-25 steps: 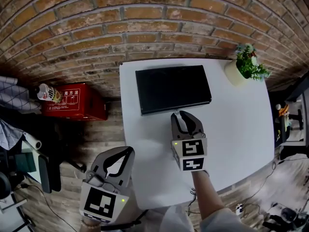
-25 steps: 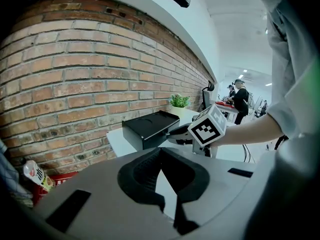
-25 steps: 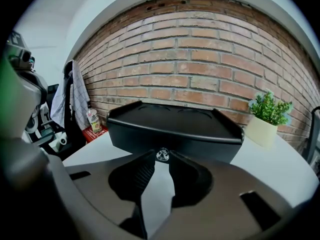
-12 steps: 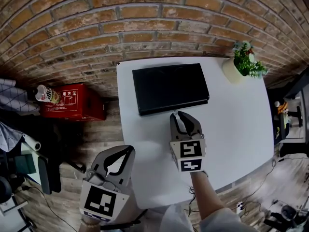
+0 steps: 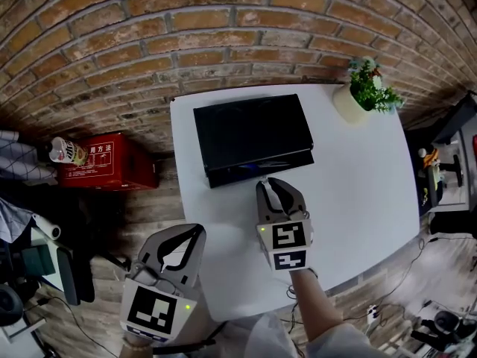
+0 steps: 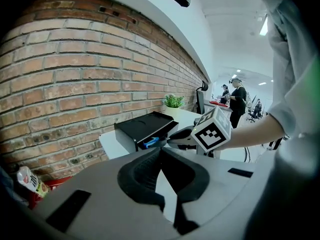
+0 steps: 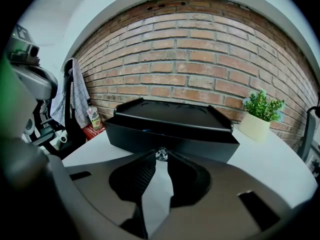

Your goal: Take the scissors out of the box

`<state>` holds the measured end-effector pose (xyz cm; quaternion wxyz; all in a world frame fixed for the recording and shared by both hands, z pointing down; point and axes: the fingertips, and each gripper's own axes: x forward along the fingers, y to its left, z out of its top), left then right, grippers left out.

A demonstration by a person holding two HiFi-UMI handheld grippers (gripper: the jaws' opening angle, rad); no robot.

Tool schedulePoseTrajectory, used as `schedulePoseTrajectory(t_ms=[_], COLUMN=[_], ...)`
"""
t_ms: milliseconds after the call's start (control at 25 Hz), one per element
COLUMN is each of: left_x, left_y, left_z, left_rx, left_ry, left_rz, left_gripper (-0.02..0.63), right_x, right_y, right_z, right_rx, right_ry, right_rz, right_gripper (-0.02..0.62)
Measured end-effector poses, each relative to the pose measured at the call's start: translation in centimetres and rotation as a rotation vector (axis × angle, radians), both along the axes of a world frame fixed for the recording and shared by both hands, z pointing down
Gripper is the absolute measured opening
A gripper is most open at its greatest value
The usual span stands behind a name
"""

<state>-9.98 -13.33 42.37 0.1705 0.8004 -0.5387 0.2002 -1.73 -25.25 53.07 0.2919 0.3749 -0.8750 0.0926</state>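
Note:
A flat black box lies at the back of the white table. Its front drawer stands slightly out. In the gap shows a blue handle, the scissors, also a blue streak from above. My right gripper is at the drawer's front, shut on its small clear knob. My left gripper hangs off the table's front left corner, shut and empty; its own view shows the jaws meeting, with the box beyond.
A potted plant stands at the table's back right corner. On the floor to the left are a red box and a bottle. A brick wall runs behind the table. People stand far off.
The drawer has come a little way out of the box, and a blue strip now shows in the gap. My right gripper stays on the knob. The left gripper has kept still.

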Motion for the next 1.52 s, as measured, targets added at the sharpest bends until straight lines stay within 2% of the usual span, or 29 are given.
schedulePoseTrajectory(t_ms=[1240,1520], left_x=[2.4,3.2], left_y=[-0.4,-0.5], left_z=[-0.7,-0.7], left_rx=[0.009,0.008], left_ry=[-0.016,-0.012], left_rz=[0.116,0.14], left_gripper=[0.017,0.017], right_x=[3.9,4.5], right_y=[5.2,5.2], right_z=[-0.3,-1.7], right_rx=[-0.054,-0.019], right_ry=[0.013,-0.002], right_rz=[0.034,0.053], right_gripper=[0.094,0.061])
